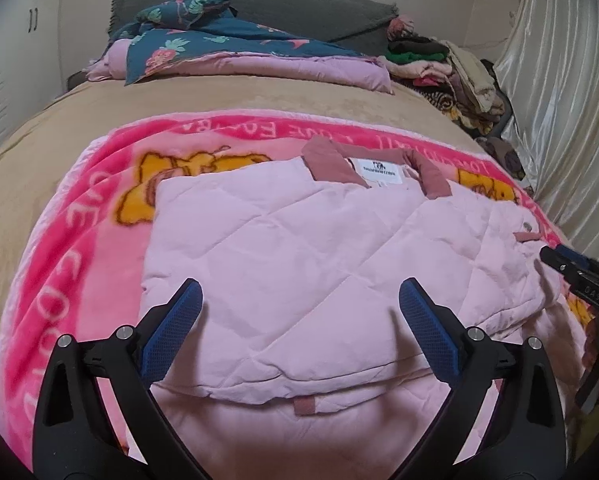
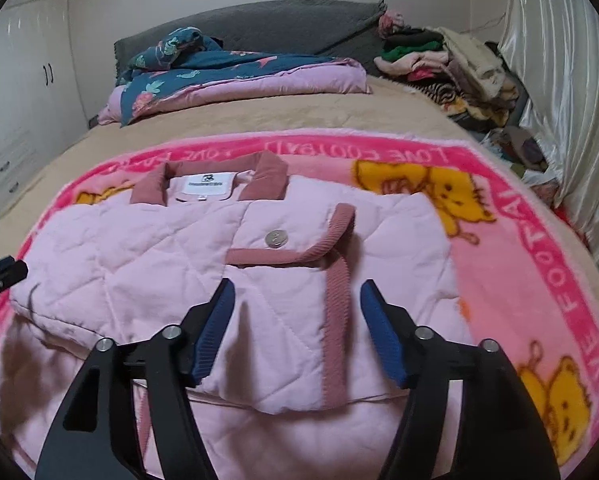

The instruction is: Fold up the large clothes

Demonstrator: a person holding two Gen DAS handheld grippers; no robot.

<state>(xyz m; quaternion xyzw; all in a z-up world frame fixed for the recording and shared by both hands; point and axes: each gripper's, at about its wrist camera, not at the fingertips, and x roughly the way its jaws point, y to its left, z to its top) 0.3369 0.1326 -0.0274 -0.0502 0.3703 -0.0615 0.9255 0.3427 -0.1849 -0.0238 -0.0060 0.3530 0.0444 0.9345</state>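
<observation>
The left gripper (image 1: 299, 300) has 2 matte black arms shaped like broad wedges, each with a slot cut through it. 4 round silver screws sit on the joints, 2 to each side. The fingers (image 1: 171, 332) carry blue pads with a fine grid texture. The right gripper (image 2: 297, 308) is built alike: black arms, 4 silver screw heads, ribbed blue pads on its fingers (image 2: 215, 332). In the left wrist view its black body bears small pale lettering.
</observation>
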